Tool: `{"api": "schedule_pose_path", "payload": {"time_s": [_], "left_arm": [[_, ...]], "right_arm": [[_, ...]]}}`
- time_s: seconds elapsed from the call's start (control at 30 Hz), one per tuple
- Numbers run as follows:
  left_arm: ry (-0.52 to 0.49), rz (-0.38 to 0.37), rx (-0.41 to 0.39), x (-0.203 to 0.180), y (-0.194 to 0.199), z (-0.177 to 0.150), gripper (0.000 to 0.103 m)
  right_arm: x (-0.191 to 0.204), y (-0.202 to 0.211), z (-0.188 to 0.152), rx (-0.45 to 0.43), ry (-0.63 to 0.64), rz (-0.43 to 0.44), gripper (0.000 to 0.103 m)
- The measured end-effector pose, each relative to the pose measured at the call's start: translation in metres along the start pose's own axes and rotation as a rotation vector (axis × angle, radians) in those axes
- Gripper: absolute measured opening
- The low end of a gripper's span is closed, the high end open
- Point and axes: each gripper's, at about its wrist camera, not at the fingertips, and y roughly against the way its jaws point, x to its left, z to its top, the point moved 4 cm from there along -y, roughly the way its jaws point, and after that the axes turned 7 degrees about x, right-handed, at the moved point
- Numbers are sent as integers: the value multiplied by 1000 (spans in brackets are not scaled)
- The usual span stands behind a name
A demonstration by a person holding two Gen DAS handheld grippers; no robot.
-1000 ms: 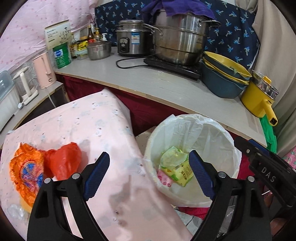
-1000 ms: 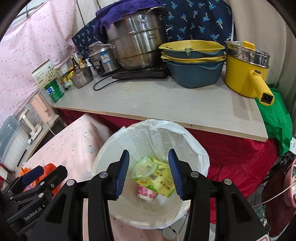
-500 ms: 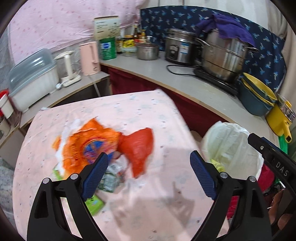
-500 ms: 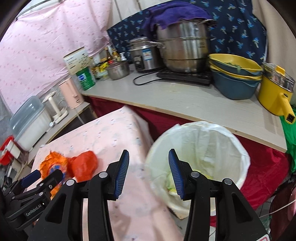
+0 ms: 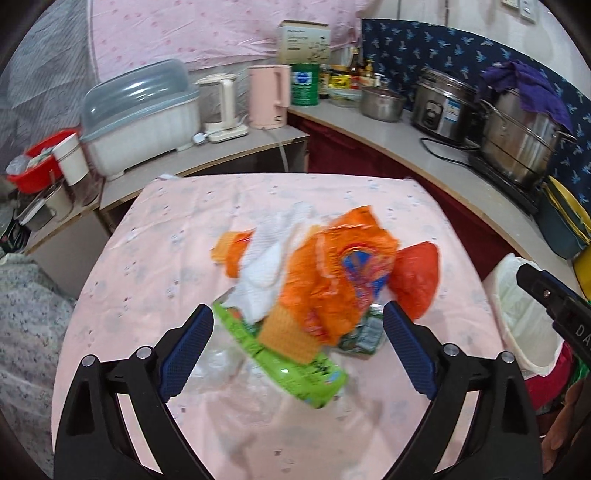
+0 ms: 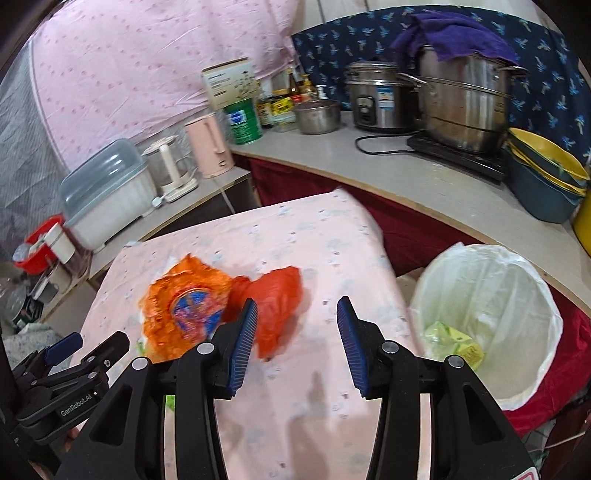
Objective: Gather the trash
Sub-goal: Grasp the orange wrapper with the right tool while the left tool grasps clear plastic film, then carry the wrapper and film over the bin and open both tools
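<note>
I held two claws over the pink tablecloth. My left gripper stood wide open and held nothing, its two blue pads spread to either side of the trash heap. My right gripper was open too, less widely, and also had nothing in it; its left pad sat in front of the edge of the red bag, but whether it touched I could not tell.

In the heap I counted one big crumpled orange wrapper with a blue and red round mark, one smaller orange scrap behind it, one wad of white tissue, one bright green packet lying nearest my left claw, one dark green foil wrapper under the orange one, and the red bag just beside it on the right. A piece of clear film lay by my left pad, too blurred to say more.

One bin with a white liner stood beside the table, to the right of my right claw, with yellow-green packaging at its bottom; I could not count those pieces.

On the counter behind I saw one pink kettle, one green tin, one rice cooker and one large steel pot with one purple cloth draped on top.
</note>
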Motion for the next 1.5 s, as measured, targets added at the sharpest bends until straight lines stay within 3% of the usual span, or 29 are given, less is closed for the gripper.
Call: {"api": "schedule_pose_path", "payload": {"time_s": [0.5,1.0,1.07,1.1,1.23,1.4,1.5], "left_arm": [[139,44,106,92,-33,-27,91],[183,14,219,113,-76,-48,89],[179,1,223,113,-78,-48,78],[177,-8,232,112,-79,-48,67],[187,-37,249,111,-82,-49,36],[175,-49,223,105,-71,-44,16],[164,-55,194,99,-60,-38,12]], "right_arm": [[103,-48,-16,97,147,86,44],[141,-100,-18,162,193,78,48],[141,-104,-20,171,198,77,44],[141,-105,-21,174,199,79,38],[139,-104,-21,168,198,91,30],[134,-92,-15,136,189,104,25],[128,-82,-10,112,177,108,24]]}}
